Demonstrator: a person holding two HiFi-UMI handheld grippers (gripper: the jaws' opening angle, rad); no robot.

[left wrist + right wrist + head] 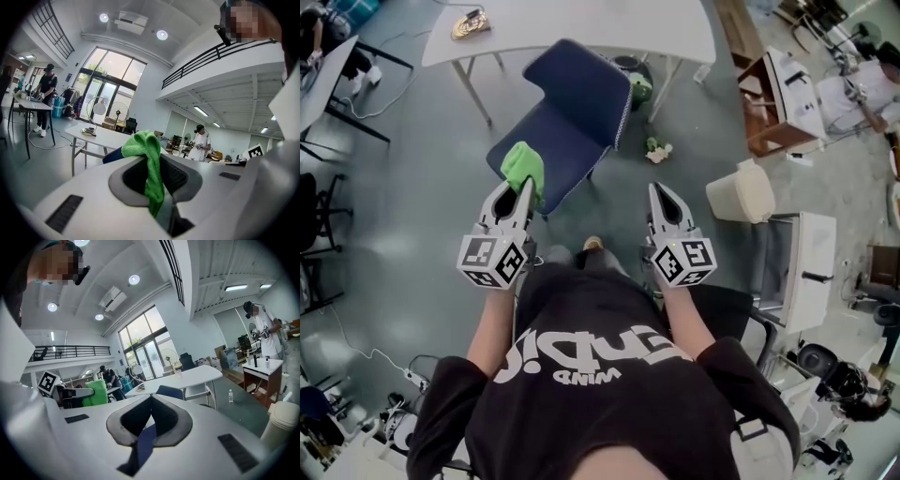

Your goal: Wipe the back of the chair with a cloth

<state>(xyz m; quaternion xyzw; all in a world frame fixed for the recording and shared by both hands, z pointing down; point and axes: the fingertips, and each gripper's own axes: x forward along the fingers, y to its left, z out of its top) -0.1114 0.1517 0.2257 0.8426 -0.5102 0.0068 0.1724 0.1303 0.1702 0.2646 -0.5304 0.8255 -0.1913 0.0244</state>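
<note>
While the left gripper (523, 187) pinches the green cloth (523, 166) tight, the right gripper (660, 192) is closed on nothing. The blue chair (577, 98) stands just ahead, with bare floor (412, 187) beside it.

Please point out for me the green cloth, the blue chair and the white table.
green cloth (523, 167): head view, middle of the bunched part.
blue chair (584, 82): head view, blue panel nearer the table.
white table (581, 23): head view, bare part of its top.
</note>
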